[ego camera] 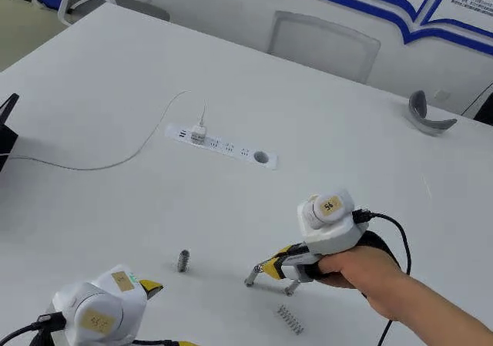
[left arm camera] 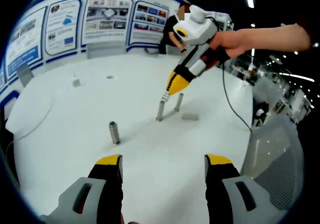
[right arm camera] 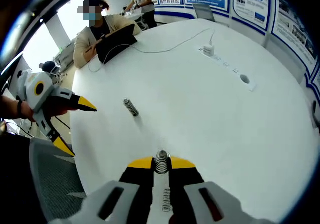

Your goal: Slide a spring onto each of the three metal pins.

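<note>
- The right tongs (right arm camera: pixel 161 165), carried by a hand (ego camera: pixel 362 273), are clenched on the held spring (right arm camera: pixel 161 160). Their yellow tips press against it from both sides.
- Held spring: a short coil of bare grey wire with tight, even turns, seen nearly end-on in the right gripper view.
- Just below the right tongs' tips, two pins stand on the white worktop (ego camera: pixel 347 153). Near pin (left arm camera: pixel 160 109): a slim grey rod, reaching up to the tips. Far pin (left arm camera: pixel 178 103): the same form, just beside it.
- Standing spring (ego camera: pixel 183 260): upright on the worktop, left of the two pins and apart from them. Grey, closely wound. Whether a pin sits inside it cannot be told.
- Loose spring (ego camera: pixel 290 319): flat on its side on the worktop, near the pins, on the side towards the person.
- The left tongs (left arm camera: pixel 164 160) are released, jaws spread wide and holding nothing. They hover over the worktop and point towards the standing spring.
- A white power strip (ego camera: pixel 219 144) with a thin cable (ego camera: pixel 115 159) lies further back on the worktop, well apart from the springs.
</note>
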